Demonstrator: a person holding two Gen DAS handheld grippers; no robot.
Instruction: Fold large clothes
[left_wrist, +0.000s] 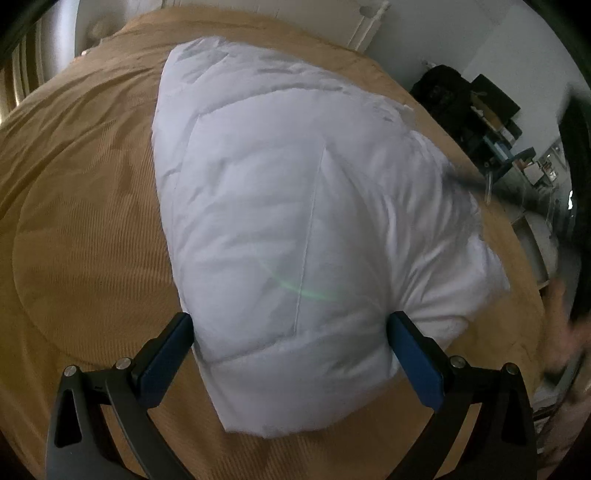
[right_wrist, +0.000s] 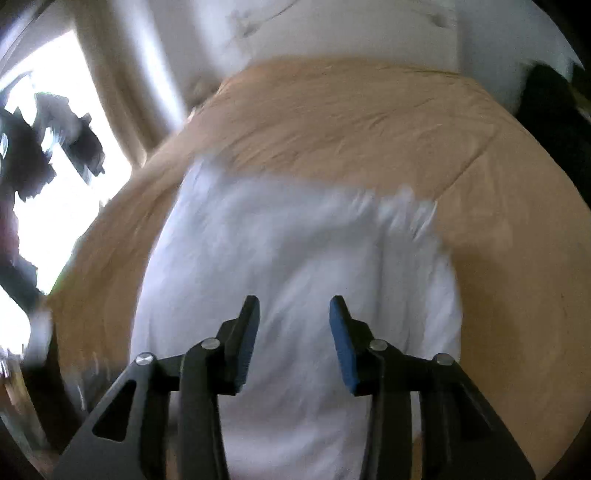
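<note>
Both tongs point steeply down at a white padded garment (left_wrist: 288, 206) lying on a bed covered with a tan bedspread (left_wrist: 81, 206).

From the left wrist, the left tongs (left_wrist: 290, 325) stand spread wide, their blue pads (left_wrist: 415, 358) on either side of the garment's near end. That puffy, quilted end bulges up between them, and each pad looks to sit right against the fabric, but I cannot tell whether they press on it. The garment runs away from the tongs in a long, folded bundle toward the far side of the bed. At the far right edge a blurred hand (left_wrist: 565, 332) shows, smeared by motion. Dark furniture and shelves (left_wrist: 491, 122) stand beyond the bed on that side.

From the right wrist, the picture is blurred all over. The right tongs (right_wrist: 294, 308) hang above the garment (right_wrist: 288, 251) with their pads parted and nothing between them; white cloth shows through the gap from below. The garment lies across the middle of the bedspread (right_wrist: 517, 258). A bright window (right_wrist: 55, 184) glares at the left.
</note>
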